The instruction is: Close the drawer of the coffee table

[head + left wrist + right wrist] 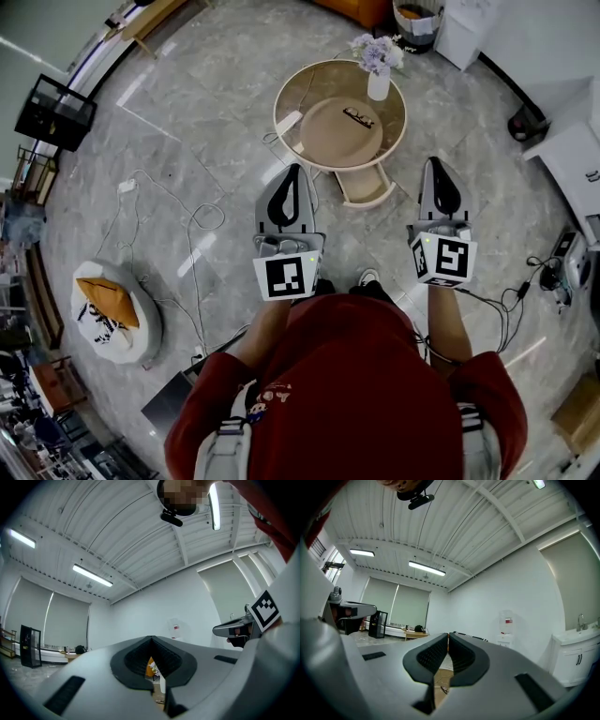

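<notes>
The drawer (367,199) is seen open, sticking out below the round surface (314,86) in the upper middle of the frame, between the left tongs (293,171) and the right tongs (438,161), both clenched on nothing, so its front should be pushed straight in with closed tips.

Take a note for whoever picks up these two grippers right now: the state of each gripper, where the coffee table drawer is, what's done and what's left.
Left gripper: shut, empty, held out short of the table.
Right gripper: shut, empty, off to the drawer's right.
Coffee table: round, on the floor ahead, with a flower vase on top.
Drawer: pulled out on the side facing the person.
Done: nothing yet; neither gripper touches the drawer.
Left: bring a gripper to the drawer front and push it fully in.
</notes>
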